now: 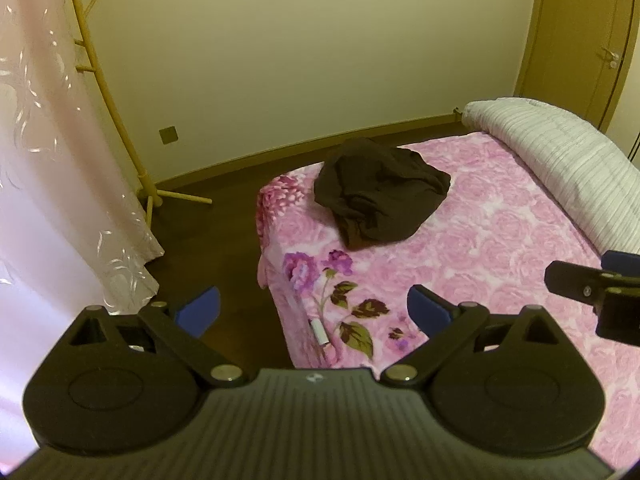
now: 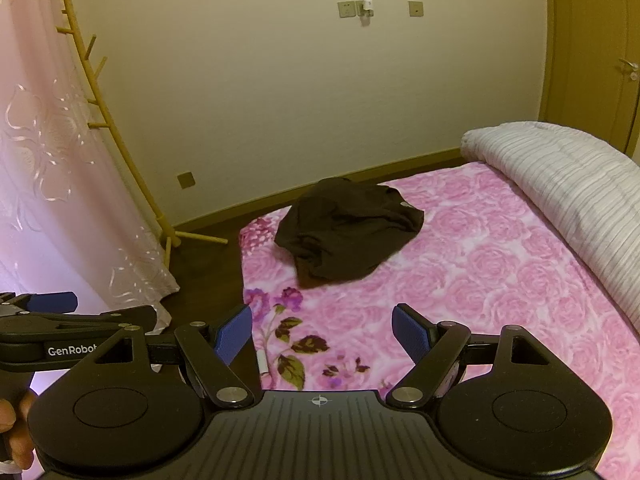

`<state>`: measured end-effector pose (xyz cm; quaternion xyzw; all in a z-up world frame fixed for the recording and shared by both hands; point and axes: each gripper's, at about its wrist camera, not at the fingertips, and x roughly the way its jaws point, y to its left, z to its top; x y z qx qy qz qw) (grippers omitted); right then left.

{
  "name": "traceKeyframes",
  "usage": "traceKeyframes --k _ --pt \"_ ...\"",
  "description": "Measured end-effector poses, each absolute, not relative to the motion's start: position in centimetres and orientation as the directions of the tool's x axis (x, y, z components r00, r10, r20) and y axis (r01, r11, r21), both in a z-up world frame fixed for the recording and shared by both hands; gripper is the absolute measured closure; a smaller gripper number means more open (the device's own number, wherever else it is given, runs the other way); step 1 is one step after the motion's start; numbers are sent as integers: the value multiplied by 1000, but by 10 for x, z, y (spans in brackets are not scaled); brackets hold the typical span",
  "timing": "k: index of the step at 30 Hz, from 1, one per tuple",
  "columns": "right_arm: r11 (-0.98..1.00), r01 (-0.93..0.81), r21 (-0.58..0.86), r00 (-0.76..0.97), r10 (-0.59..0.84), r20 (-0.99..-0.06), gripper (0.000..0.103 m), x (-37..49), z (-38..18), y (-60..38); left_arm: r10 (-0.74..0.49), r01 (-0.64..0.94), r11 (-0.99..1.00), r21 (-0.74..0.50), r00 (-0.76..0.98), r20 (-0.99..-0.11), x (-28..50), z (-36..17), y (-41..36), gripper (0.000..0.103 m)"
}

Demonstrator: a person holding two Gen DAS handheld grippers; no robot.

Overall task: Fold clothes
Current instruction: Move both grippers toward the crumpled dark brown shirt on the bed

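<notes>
Pink rose-patterned bed carries a crumpled dark brown garment, heaped unfolded, well ahead of both grippers' spread, empty fingers.

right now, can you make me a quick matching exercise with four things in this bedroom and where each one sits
Things:
1. dark garment
2. rolled striped quilt
3. wooden coat rack
4. pink curtain

Places:
A. standing on the floor by the wall, next to the curtain
B. hanging at the far left
C. crumpled near the far left corner of the bed
D. along the right side of the bed

Pairs: 1-C, 2-D, 3-A, 4-B
</notes>
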<state>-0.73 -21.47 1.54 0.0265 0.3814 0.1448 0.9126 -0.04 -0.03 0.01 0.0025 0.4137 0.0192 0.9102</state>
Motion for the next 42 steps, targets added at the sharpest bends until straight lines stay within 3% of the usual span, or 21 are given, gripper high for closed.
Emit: traceKeyframes --k 16,42 --pt "956 -242 167 674 289 -679 23 -14 15 -223 -24 -9 999 -39 662 -749 -10 1 -7 8" --pt "954 -234 187 677 298 -672 23 -27 19 -237 -11 0 1000 -15 659 -752 -25 3 -17 8"
